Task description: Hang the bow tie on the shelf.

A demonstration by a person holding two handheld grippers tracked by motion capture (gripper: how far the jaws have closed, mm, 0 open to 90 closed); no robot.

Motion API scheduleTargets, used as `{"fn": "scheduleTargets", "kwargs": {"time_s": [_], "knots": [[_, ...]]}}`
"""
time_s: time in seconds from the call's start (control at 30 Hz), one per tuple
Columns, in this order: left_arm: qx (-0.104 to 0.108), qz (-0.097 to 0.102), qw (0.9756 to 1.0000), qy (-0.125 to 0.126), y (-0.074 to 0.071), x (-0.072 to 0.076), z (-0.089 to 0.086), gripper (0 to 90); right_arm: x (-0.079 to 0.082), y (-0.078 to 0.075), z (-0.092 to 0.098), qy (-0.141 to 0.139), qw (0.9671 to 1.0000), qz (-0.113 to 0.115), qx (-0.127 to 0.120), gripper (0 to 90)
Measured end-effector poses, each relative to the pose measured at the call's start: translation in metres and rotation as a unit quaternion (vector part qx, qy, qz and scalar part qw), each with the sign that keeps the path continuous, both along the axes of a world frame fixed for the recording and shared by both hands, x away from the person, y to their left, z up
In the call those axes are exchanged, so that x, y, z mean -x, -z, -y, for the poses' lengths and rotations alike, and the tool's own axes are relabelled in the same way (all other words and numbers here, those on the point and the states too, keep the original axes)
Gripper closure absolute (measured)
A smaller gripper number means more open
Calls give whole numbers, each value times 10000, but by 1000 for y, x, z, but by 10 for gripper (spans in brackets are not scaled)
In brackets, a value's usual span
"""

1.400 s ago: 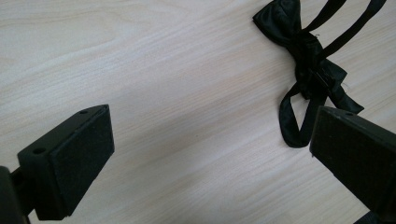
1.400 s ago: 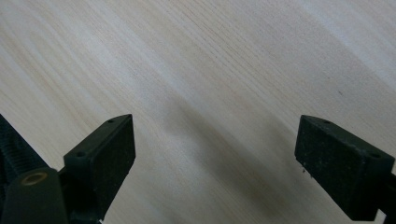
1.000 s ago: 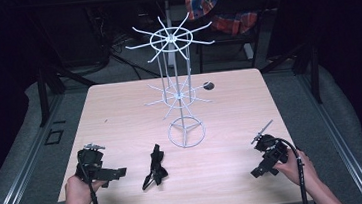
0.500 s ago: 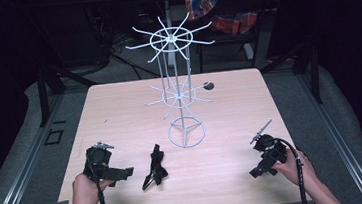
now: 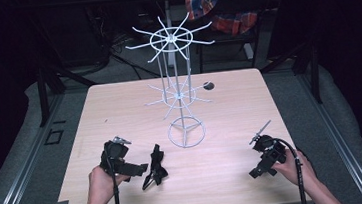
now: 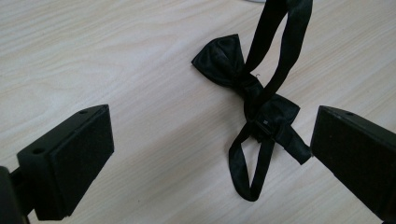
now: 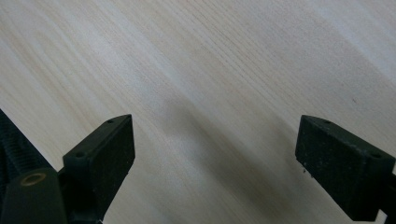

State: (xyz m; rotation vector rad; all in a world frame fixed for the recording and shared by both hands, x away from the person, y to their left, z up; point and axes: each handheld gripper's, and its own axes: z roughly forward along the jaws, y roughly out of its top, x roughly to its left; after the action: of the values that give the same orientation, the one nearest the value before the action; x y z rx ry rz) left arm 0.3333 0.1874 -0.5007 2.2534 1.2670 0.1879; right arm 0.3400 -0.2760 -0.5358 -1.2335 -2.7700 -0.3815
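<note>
- Your left gripper (image 5: 145, 170) sits at the near left of the table (image 5: 119, 103), jaws spread wide and holding nothing; it points at the black bow tie (image 5: 154, 167), which fits an approach for a pick
- The bow tie lies flat on the tabletop, just right of that gripper and near the ring base of the white wire display rack (image 5: 178, 89); it touches neither the rack nor, as far as the high view shows, the jaws
- In the left gripper view the bow tie (image 6: 247, 88) lies ahead of the jaws and toward the right one, its strap end close to, perhaps touching, that jaw; the placement suggests you need to shift right or advance before closing
- Your right gripper (image 5: 256, 171) rests low at the near right of the table, well apart from the bow tie, jaws likewise spread and empty; I judge it parked clear of the work
- The left gripper view shows the knot, a small clasp and the loops of the strap, which the high view reduces to a dark shape
- The high view alone places the rack's hooked arms, a likely hanging point, and a small dark object (image 5: 208, 85) beyond the rack, too small to identify
</note>
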Motion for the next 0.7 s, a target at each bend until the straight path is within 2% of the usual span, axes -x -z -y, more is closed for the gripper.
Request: {"fn": "scheduleTargets", "kwargs": {"time_s": [0.13, 0.2, 0.27, 0.7], "knots": [[32, 119, 9999, -16, -2, -2, 4, 0, 1, 0, 1, 26, 10000, 19, -34, 118], [42, 157, 9999, -17, -2, -2, 6, 0, 0, -1, 2, -71, 9999, -57, 50, 118], [24, 180, 9998, 14, -1, -3, 9, 0, 0, -1, 2, -56, 9999, -56, 78, 118], [-117, 181, 9996, 205, 2, -9, 31, 0, 1, -1, 3, -20, 10000, -40, 84, 119]]}}
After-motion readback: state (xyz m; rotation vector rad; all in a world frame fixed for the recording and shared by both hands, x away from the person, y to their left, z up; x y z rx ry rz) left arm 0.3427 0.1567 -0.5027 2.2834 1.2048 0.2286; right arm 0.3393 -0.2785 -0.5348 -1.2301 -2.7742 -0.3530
